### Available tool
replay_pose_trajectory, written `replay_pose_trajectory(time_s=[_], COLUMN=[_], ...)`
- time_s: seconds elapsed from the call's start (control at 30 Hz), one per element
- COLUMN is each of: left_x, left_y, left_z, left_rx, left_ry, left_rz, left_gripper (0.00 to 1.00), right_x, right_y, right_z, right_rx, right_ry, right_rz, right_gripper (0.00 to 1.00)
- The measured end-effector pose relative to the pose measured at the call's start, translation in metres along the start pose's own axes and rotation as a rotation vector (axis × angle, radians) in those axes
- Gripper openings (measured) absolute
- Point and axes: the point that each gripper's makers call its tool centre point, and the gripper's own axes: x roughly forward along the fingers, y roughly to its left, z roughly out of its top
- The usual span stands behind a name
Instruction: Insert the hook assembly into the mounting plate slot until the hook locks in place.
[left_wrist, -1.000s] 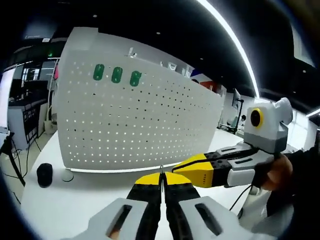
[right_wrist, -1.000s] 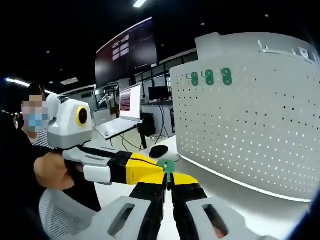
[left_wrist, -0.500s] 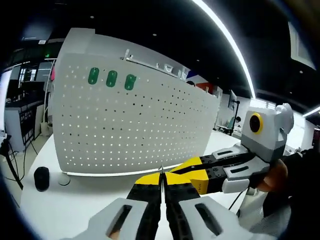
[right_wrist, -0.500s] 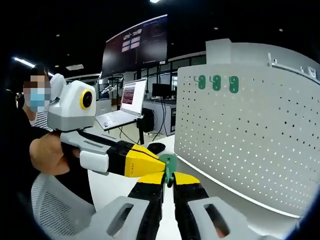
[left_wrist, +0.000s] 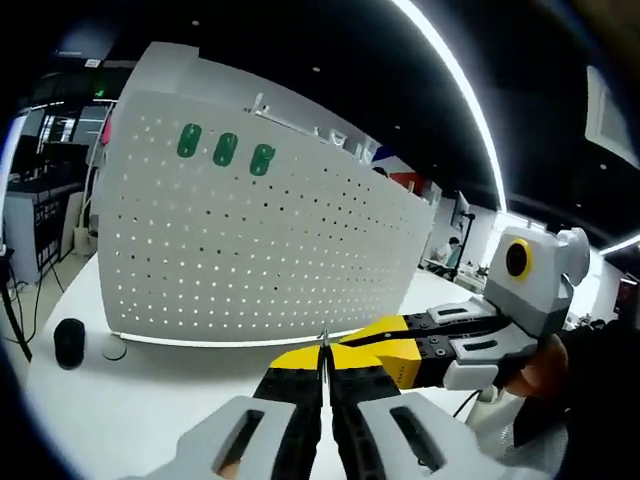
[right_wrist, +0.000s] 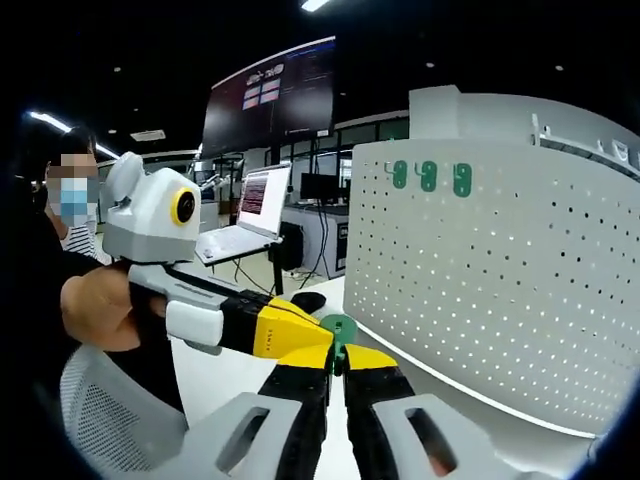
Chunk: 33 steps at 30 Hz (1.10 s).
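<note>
Now your small green plastic hook assembly (right_wrist: 338, 331) sits pinched in the closed right gripper (right_wrist: 336, 372), which the left gripper (left_wrist: 322, 366), jaws also shut, touches at its tip. Since a second ago both have edged slightly nearer the white perforated mounting plate (left_wrist: 260, 250) standing on the white bench (left_wrist: 150, 390); insertion hasn't begun. Three green hooks (left_wrist: 225, 150) already hang there. No writing is readable.

The pegboard (left_wrist: 260, 250), filling the frame's middle, is looking like matt white painted sheet metal, its holes glowing. Three green tags (left_wrist: 225, 150) at upper left are showing smooth, slightly glossy plastic. The green hook (right_wrist: 338, 335) at centre is reading as matt plastic. The tabletop (left_wrist: 130, 400) is lying smooth, faintly sheened white.
</note>
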Motion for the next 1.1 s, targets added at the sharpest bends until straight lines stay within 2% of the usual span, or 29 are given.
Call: replay_pose_trajectory(time_s=[0.17,0.27,0.33,0.6,0.73,0.9,1.1], left_x=[0.002,0.002,0.003,-0.004,-0.007,-0.010,-0.017], left_y=[-0.002,-0.004,-0.005,-0.002,0.000,0.003,0.004], left_z=[0.000,0.005,0.007,0.018,0.019,0.021,0.024], left_rx=[0.000,0.075,0.096,0.174,0.192,0.215,0.243], left_ry=[0.009,-0.015,-0.022,-0.075,-0.083,-0.095,-0.113], left_rz=[-0.013,-0.026,-0.025,-0.010,-0.001,0.023,0.036], left_gripper=[0.01,0.02,0.02,0.18,0.24,0.39,0.51], right_x=[-0.001,-0.002,-0.002,-0.005,-0.006,-0.006,-0.008], right_y=[-0.002,-0.003,-0.006,-0.016,-0.021,-0.029,-0.040], right_z=[0.000,0.003,0.005,0.012,0.018,0.026,0.041], right_rx=[0.018,0.023,0.021,0.030,0.031,0.026,0.010], right_ry=[0.005,-0.003,-0.003,-0.011,-0.019,-0.026,-0.049], right_rz=[-0.011,-0.023,-0.038,-0.088,-0.116,-0.161,-0.209], right_gripper=[0.02,0.02,0.02,0.02,0.02,0.02,0.02])
